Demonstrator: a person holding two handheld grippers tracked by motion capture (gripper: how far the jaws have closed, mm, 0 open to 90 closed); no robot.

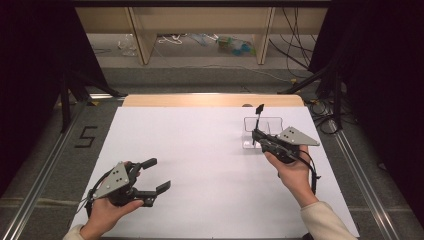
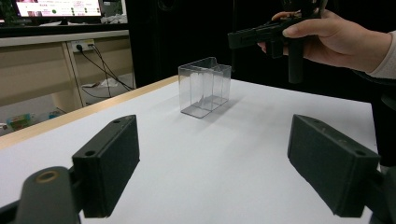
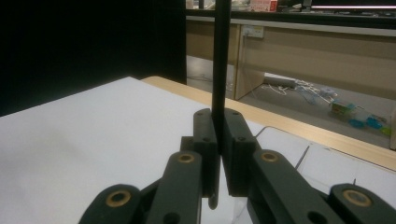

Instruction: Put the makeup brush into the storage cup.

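My right gripper is shut on a thin black stick that stands upright, its small flat head at the top. In the right gripper view the two pads pinch the black stick, and its lower end pokes out just below them. A clear plastic box with an open top stands on the table directly under and beyond this gripper. At the near left, my left gripper is held open with nothing between its pads. It faces the clear box across the table.
A white sheet covers the table, with a wooden edge at the far side. Black curtains and stand legs flank both sides. Cables and shelving lie on the floor beyond the table.
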